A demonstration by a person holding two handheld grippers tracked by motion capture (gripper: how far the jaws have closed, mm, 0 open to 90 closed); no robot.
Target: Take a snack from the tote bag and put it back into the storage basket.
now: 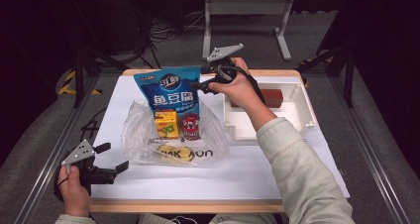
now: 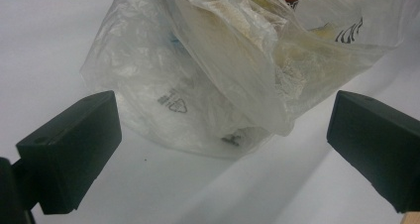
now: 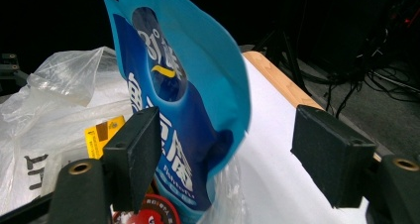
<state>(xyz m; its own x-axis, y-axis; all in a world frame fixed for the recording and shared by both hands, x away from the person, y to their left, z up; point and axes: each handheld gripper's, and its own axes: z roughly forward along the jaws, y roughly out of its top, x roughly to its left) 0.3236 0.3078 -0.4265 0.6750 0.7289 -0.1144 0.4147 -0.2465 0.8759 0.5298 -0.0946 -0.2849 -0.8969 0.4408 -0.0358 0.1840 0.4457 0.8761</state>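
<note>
Blue pouch point(image 1: 168, 91): stands upright at the far mouth of the clear plastic bag point(image 1: 136, 127), its lower part inside the bag; near edge lies between the right jaws in the right gripper view point(image 3: 198, 110).
Pouch handling: judged light, soft-walled and glossy, so likely slippery; may buckle or tip if pinched mid-panel.
Hold point: the side seam or top seal looks stiffest and the best place to grip.
Right gripper point(image 1: 197, 85): jaws apart, straddling the pouch edge, pads not pressing it.
Bag contents: yellow carton point(image 1: 166, 124) and red-lidded tin point(image 1: 190, 126) just in front of the pouch, touching or nearly so.
Plastic bag handling: thin, limp, crinkled; likely to drag along with the pouch.
Left gripper point(image 1: 110, 157): jaws apart, holding nothing, at the near left table corner, facing the bag point(image 2: 208, 80).
White tray point(image 1: 303, 101): right of the bag, holding a brown block point(image 1: 270, 98).
Table point(image 1: 247, 174): white sheet, wooden edge.
</note>
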